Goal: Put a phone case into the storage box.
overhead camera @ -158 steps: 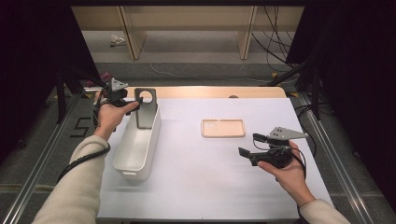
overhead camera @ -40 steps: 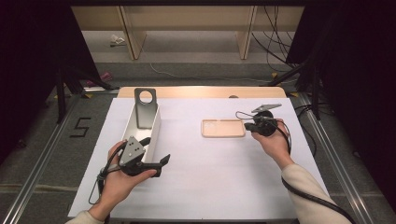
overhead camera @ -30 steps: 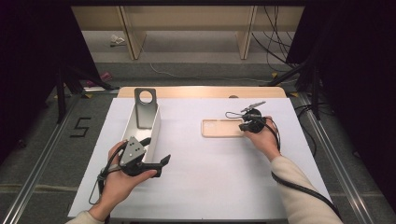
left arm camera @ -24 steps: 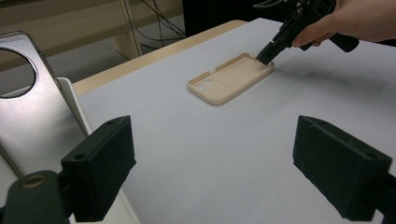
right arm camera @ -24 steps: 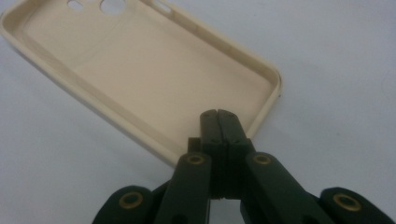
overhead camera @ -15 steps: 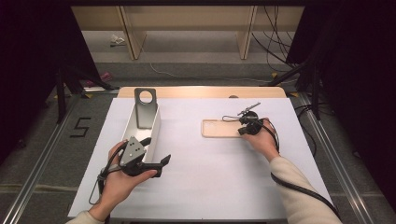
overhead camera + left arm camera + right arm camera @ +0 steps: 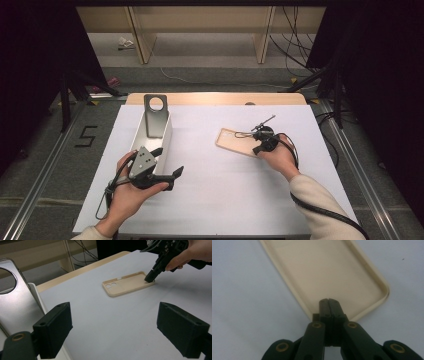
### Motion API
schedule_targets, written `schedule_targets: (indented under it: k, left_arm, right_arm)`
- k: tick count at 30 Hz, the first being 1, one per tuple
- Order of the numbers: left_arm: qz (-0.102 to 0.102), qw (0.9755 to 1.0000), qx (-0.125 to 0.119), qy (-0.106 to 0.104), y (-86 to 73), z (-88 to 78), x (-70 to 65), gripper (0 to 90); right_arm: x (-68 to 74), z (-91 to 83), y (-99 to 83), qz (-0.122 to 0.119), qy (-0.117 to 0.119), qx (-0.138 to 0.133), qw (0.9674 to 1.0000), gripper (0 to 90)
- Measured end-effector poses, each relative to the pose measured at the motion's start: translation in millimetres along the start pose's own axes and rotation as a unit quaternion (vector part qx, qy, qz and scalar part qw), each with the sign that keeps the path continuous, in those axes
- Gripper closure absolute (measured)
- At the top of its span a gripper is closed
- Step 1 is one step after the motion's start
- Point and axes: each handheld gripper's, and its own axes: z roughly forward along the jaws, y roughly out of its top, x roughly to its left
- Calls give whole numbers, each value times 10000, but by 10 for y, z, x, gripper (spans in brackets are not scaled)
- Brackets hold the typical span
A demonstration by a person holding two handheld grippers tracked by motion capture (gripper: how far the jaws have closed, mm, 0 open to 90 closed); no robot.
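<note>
White table [image 7: 240, 200], grey floor [image 7: 45, 155], dark surroundings

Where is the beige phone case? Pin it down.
In the high view the beige phone case lies on the white table, right of the white bin, the shut right gripper on its near-right corner.

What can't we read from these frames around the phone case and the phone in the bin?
- Right claw, right gripper view: shut tips cover the phone case edge, so pinch versus push is unclear.
- Phone, left gripper view: cut off by the left edge and the left claw.
- White bin, high view: the left hand hides its near end.
</note>
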Motion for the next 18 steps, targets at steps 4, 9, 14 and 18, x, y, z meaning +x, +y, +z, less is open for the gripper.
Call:
schedule_targets:
  k: [4, 9, 14, 18]
  left_arm:
    - [5, 10000, 21, -6, -5, 6, -2, 126]
    - [19, 10000, 0, -15, 6, 6, -12, 125]
    - [24, 10000, -1, -17, 8, 3, -12, 126]
    - [35, 10000, -11, -16, 13, 2, -11, 126]
  right_arm:
    - [122, -23, -31, 60, 119, 117, 9998, 900]
    - [314, -32, -58, 70, 260, 199, 9994, 900]
    - [468, -30, -56, 11, 331, 255, 9991, 900]
    - [535, -20, -50, 32, 464, 247, 9986, 900]
